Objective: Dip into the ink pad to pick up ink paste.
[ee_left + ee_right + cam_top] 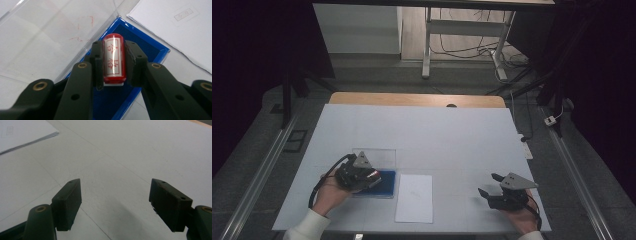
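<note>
- Over the blue ink pad (pixel 140 50), the left gripper (pixel 113 62) is clamped on a red stamp (pixel 113 58), one black jaw pressed to each long side of the stamp's body.
- Seen in the left gripper view, the stamp's labelled back with red characters faces the camera, and its long axis runs straight away between the jaws, toward the pad's dark blue felt.
- The stamp's face appears to be at or just above the pad; whether it actually touches the felt cannot be told.
- Beside the ink pad, on the side away from the person, its clear lid (pixel 50 32) lies open on the table (pixel 452 135), with faint red smears on it.
- On the ink pad's other side lies a white sheet of paper (pixel 414 197), just next to the pad in the high view; the left gripper view shows a faint boxed mark (pixel 186 13) on it.
- The coming move, as I judge it, turns on this: the paper lies to the right of the pad, so the stamp must be lifted and carried a short way sideways, keeping its axis pointed down.
- Well to the right of the pad, past the paper, the right gripper (pixel 488 186) rests on the bare table with jaws wide apart and nothing between them.
- The left hand (pixel 329 195) is much the nearer to pad and paper.
</note>
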`<action>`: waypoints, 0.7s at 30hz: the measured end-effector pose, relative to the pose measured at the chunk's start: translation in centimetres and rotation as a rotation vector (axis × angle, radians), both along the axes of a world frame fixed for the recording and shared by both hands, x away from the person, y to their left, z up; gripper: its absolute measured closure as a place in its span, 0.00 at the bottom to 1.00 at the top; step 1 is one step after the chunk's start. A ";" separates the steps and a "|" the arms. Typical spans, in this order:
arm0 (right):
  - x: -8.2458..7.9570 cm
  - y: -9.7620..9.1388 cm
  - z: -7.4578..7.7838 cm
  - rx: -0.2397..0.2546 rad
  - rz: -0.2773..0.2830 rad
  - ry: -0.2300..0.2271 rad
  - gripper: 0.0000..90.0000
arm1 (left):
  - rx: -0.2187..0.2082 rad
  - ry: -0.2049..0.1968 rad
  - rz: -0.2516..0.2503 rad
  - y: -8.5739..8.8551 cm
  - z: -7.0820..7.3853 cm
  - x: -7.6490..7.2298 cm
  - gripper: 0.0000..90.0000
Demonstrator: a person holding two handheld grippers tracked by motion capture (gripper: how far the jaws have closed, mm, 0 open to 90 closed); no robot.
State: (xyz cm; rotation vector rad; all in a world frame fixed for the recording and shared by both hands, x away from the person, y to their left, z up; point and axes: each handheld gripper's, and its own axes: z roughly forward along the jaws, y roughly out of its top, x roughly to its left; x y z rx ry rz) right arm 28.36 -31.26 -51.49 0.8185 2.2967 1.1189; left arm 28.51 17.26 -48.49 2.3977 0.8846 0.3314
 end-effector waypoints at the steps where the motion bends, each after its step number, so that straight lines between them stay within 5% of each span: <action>1: 0.0 0.0 0.0 -0.003 0.000 0.000 0.28 | 0.001 0.000 0.000 0.0 0.0 0.0 0.78; 14: 0.0 0.1 -0.1 -0.011 0.001 0.002 0.28 | 0.028 0.021 0.010 -0.3 0.1 0.1 0.79; 21: 0.1 0.3 -0.2 -0.010 0.007 0.006 0.28 | 0.099 0.040 0.022 -1.3 0.1 0.2 0.79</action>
